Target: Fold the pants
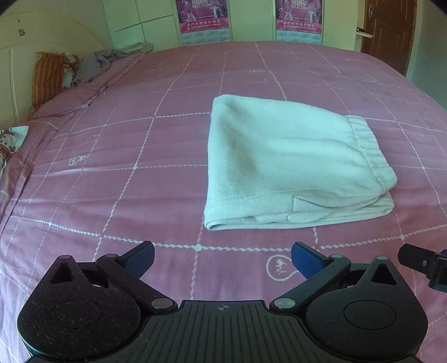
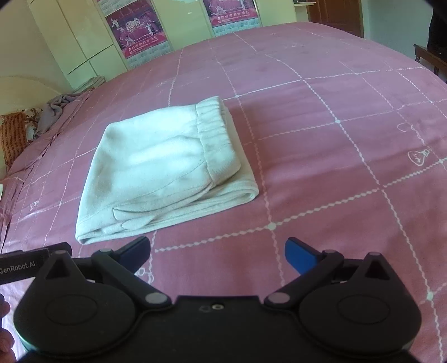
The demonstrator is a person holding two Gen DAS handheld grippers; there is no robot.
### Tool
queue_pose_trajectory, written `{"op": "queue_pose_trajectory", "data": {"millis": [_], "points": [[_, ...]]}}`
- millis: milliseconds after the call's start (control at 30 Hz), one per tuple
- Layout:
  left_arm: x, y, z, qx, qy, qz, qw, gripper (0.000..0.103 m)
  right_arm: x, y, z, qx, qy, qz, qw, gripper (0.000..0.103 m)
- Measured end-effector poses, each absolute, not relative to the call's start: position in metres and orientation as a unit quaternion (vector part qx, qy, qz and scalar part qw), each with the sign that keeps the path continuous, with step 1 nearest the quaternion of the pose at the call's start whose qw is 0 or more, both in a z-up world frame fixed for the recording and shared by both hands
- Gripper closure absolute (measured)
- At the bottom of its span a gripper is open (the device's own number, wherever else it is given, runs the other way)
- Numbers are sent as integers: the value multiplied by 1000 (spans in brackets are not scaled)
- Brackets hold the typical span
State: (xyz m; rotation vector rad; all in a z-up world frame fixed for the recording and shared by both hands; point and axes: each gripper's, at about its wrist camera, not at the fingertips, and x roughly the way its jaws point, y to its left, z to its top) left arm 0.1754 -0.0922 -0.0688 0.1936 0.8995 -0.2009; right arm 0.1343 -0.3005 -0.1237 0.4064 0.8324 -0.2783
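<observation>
A pink grid-patterned bedspread (image 1: 111,173) covered the bed, with calendar posters (image 1: 203,21) on the far wall. The folded white pants (image 1: 290,164) lay ahead of our left tool (image 1: 222,259) and ahead-left of our right tool (image 2: 218,252), both spread wide and empty. We judged only a final smoothing remained.
</observation>
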Motion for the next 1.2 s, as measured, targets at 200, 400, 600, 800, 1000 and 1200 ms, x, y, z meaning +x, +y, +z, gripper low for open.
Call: {"op": "queue_pose_trajectory", "data": {"millis": [200, 400, 600, 800, 1000, 1200], "points": [[145, -85, -52, 103, 428, -78, 895, 0, 106, -283, -106, 177, 395, -120, 893, 0], [138, -90, -41, 118, 423, -83, 895, 0, 92, -271, -93, 155, 392, -114, 900, 0], [136, -84, -34, 70, 404, -97, 907, 0, 86, -271, -81, 168, 379, -114, 903, 0], [161, -95, -50, 67, 417, -85, 902, 0, 102, -271, -87, 161, 382, -124, 902, 0], [201, -114, -77, 86, 430, -88, 895, 0, 136, -280, -101, 150, 389, -139, 898, 0], [245, -129, -105, 92, 446, -86, 886, 0, 191, -295, -112, 139, 381, -143, 903, 0]]}}
